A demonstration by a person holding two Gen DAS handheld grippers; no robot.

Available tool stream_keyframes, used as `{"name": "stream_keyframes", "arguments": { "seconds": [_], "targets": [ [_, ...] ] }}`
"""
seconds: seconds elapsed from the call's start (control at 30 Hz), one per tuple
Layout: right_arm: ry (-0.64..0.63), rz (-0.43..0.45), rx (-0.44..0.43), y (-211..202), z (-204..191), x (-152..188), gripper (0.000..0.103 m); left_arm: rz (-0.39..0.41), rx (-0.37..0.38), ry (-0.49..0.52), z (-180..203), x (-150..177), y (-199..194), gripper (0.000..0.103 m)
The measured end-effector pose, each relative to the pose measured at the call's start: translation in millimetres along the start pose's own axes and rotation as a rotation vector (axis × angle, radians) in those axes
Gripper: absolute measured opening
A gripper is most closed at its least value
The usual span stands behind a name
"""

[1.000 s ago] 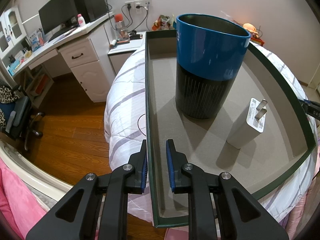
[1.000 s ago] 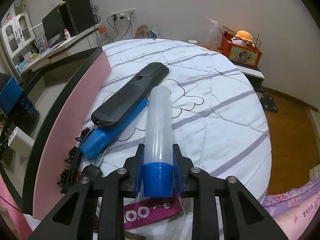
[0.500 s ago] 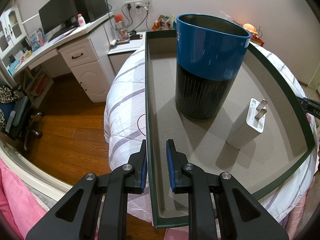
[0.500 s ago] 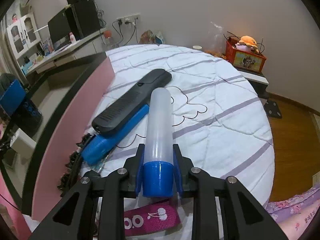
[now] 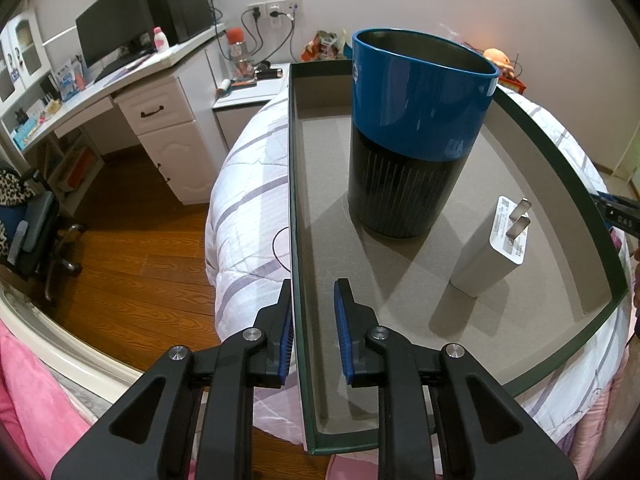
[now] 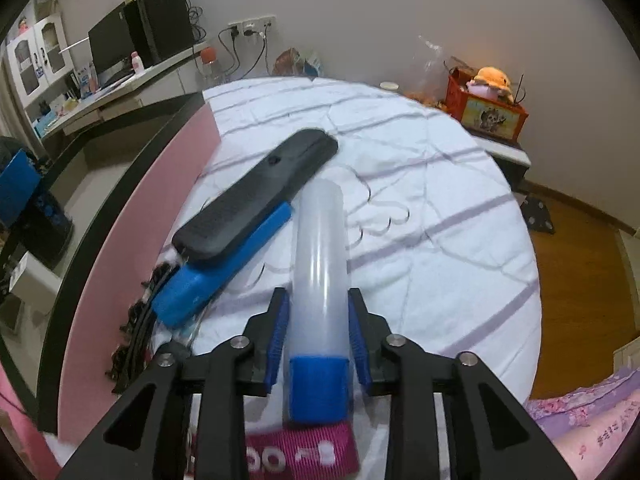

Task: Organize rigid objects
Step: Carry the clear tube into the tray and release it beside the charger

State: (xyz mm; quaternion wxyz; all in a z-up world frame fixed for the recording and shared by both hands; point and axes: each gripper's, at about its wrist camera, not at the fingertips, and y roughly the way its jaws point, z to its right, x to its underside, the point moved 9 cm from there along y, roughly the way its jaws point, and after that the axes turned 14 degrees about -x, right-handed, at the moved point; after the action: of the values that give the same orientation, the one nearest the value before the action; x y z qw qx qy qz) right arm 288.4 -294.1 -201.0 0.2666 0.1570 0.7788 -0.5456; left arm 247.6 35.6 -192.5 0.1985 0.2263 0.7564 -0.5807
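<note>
On the bed [image 6: 440,240], the right tool [image 6: 318,330] has just been opening around the translucent tube [image 6: 320,264], pads apart from it; the left tool [image 5: 312,336] straddles the tray wall [image 5: 298,280] unclenched.

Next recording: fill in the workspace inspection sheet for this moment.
Surface: striped white quilt on a bed.
Job's things: blue-and-black cup and white charger stand in the green-rimmed box; capped clear tube, black remote lying on a blue case, all on the quilt.
Clutter: pink band, dark beaded strand.
Grippers: left gripper straddles the box wall, open; right gripper has just been opening, tube between the jaws, gaps both sides.
Cables: leads at the wall socket, off the bed.
Surroundings: desk, monitor, red toy box.
</note>
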Motion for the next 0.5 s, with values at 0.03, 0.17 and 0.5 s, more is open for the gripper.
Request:
{"name": "stream_keyframes", "arguments": {
  "seconds": [0.03, 0.17, 0.5],
  "targets": [
    [-0.001, -0.006, -0.001, 2.7, 0.1, -1.1, 0.035, 0.0, 0.0, -0.001, 0.1, 0.0, -0.1, 0.018],
    [0.0, 0.018, -0.006, 2.5, 0.7, -4.6, 0.026, 0.0, 0.003, -0.002, 0.8, -0.4, -0.3, 0.018],
    [-0.017, 0.103, 0.011, -32.7, -12.3, -15.7, 0.026, 0.001, 0.006, -0.002, -0.8, 0.0, -0.4, 0.018]
  ]
}}
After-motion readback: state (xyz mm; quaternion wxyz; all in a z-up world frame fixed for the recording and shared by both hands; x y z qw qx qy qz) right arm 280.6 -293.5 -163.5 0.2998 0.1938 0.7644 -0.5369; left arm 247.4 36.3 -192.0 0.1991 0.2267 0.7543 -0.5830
